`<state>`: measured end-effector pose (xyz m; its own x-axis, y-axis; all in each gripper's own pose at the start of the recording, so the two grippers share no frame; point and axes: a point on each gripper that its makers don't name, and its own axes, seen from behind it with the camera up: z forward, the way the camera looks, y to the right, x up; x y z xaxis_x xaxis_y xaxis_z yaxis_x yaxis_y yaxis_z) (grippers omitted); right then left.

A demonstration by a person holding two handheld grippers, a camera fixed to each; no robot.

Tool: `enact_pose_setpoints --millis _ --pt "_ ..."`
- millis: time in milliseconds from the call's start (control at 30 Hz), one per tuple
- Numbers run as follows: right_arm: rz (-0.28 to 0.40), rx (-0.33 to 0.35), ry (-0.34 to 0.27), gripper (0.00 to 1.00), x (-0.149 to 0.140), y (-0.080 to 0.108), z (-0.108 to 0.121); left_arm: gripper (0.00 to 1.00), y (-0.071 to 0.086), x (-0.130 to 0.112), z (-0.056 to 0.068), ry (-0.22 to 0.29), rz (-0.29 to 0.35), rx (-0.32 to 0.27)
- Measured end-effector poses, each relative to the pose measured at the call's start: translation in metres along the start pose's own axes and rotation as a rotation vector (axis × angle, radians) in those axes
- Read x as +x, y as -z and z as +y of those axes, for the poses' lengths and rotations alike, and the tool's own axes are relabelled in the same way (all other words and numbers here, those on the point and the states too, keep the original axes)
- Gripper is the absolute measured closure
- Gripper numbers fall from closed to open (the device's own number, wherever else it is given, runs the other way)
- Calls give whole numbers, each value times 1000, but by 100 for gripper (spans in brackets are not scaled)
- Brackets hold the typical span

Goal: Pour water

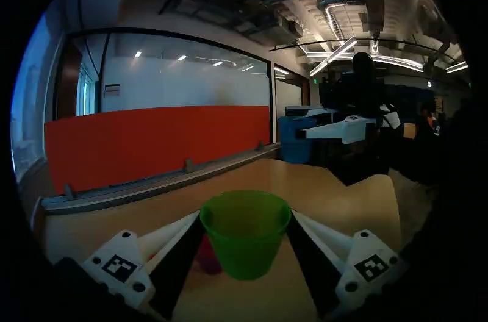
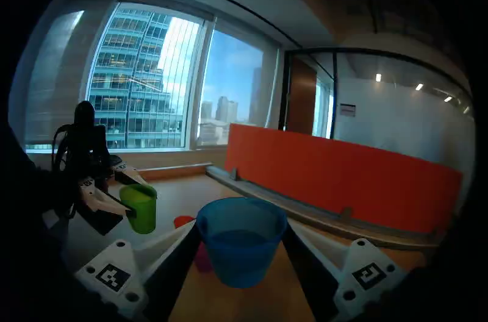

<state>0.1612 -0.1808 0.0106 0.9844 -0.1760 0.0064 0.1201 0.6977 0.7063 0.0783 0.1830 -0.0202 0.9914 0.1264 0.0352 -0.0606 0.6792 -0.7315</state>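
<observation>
**Item 1: blue cup [image 2: 241,261].** A thin plastic tumbler, wider at the rim than at the base. It stands upright between my right-hand fingers and appears clear of the table [image 1: 341,200].
- Contents: water [image 2: 241,238], about half full by my reading.
- Handling (judged): light even when loaded. The walls are springy, so a hard squeeze would bow them and push the water level up. The surface is smooth, but the taper should wedge it against slipping downward.
- Best hold (judged): opposite sides just under the rim, where the wall is stiffest. That is where I have it.

**Item 2: right gripper [image 2: 241,229].** The fingers are closed on the blue cup, one pad on each side near the rim.

**Item 3: green cup [image 1: 245,243].** Same pattern as the blue cup and upright. The inside is dim, and I see no water in it. I judge it almost weightless and easy to crush. In the right gripper view it sits to the left of the blue cup, near it but apart.

**Item 4: left gripper [image 1: 245,221].** The fingers pinch the green cup on both flanks below the rim.

**Item 5: red cup [image 2: 182,221] and magenta thing [image 2: 202,258].** Both are low between the two held cups and partly hidden. I cannot tell whether they are stacked.

**Item 6: orange partition [image 2: 341,169].** It runs along the far edge of the table.
</observation>
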Motion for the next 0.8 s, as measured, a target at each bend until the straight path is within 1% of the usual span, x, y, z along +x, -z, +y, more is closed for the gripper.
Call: enact_pose_setpoints --millis 167,533,800 --pt "1 12 15 9 2 0 -3 12 0 -1 5 7 5 -13" --pt "-2 26 48 9 4 -3 -9 12 -2 -1 17 4 9 -38" --pt "3 36 79 9 11 -4 -13 12 -2 -4 24 -2 2 -54"
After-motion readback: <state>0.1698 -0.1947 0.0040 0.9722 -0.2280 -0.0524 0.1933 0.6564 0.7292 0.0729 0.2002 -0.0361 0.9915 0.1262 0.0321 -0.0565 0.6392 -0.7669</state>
